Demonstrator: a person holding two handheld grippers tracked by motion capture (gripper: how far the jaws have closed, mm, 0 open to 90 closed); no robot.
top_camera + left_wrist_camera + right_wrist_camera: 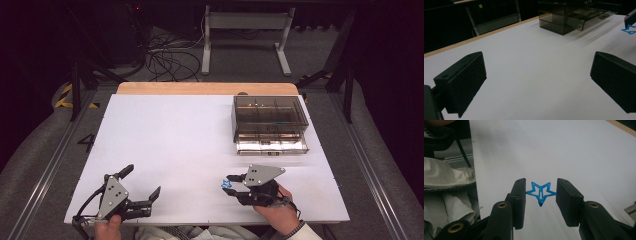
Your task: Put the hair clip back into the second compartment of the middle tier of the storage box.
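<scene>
The right gripper has its two black jaws drawn in on a small blue star-shaped clip, an open wire-like outline; the star's side points touch the inner faces of both pads, so it is pinched between them. In the high view the same gripper sits near the front edge of the table, right of centre, with the blue star at its tips, low over the white surface; whether the star touches the board there is too small to tell.

The left gripper is at the front left of the table, jaws spread wide with nothing between them. Its own view shows the two pads far apart over bare white board.

The white tabletop has a wooden strip along its far edge. At the far right stands a smoky transparent drawer box with its bottom drawer pulled out toward the person. Beyond the table lie grey floor, tangled cables and a white table frame in a dark room.
</scene>
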